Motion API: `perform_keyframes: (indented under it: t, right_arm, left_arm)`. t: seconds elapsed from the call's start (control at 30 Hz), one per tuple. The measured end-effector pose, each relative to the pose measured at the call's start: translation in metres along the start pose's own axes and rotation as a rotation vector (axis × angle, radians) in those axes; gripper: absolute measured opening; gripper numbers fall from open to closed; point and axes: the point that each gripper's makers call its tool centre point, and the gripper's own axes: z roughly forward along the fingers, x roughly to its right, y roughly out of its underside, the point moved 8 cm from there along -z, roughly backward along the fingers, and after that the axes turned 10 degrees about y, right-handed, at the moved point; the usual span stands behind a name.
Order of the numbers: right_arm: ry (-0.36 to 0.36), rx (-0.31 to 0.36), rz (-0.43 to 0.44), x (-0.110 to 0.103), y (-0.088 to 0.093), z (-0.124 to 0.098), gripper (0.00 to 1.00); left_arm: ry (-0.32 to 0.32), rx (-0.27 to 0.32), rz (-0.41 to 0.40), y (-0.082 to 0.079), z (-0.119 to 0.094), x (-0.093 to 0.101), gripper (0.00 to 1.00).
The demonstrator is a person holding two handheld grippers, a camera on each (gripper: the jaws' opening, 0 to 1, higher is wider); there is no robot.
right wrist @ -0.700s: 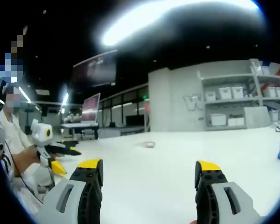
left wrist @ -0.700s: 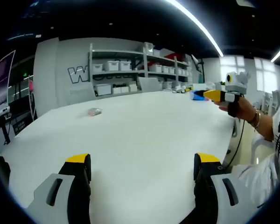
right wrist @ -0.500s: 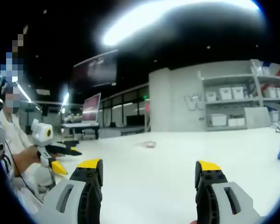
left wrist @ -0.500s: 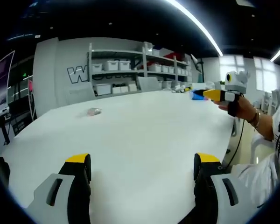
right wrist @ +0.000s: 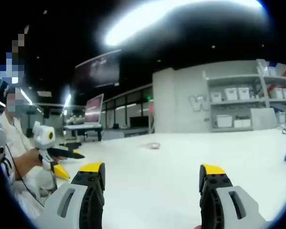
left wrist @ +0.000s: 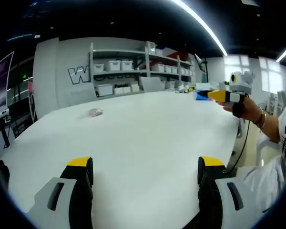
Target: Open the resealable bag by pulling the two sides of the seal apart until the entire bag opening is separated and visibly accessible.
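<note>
Left gripper view: small crumpled clear bag [left wrist: 95, 112], flat on white table [left wrist: 148, 138].

resealable bag [left wrist: 96, 112] [right wrist: 154, 146] | small, pale, crumpled | lying flat on white table | far off

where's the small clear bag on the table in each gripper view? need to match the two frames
Left gripper view: the small clear bag lies on the white table, upper left of centre, far beyond the open jaws.
Right gripper view: the bag sits near mid-frame, far off, above the gap between the open jaws.
Shared landmark: the grey wall with a large white W beside the shelving.
</note>
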Motion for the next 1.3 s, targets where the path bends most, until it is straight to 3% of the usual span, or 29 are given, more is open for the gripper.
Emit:
perform_keyframes:
  t: [1.3]
  right_arm:
    - [-0.021,-0.011,-0.009,-0.003,0.0008,0.0005,0.81]
  left_arm:
    - [-0.006,0.001,0.003,-0.0012,-0.0016,-0.001,0.88]
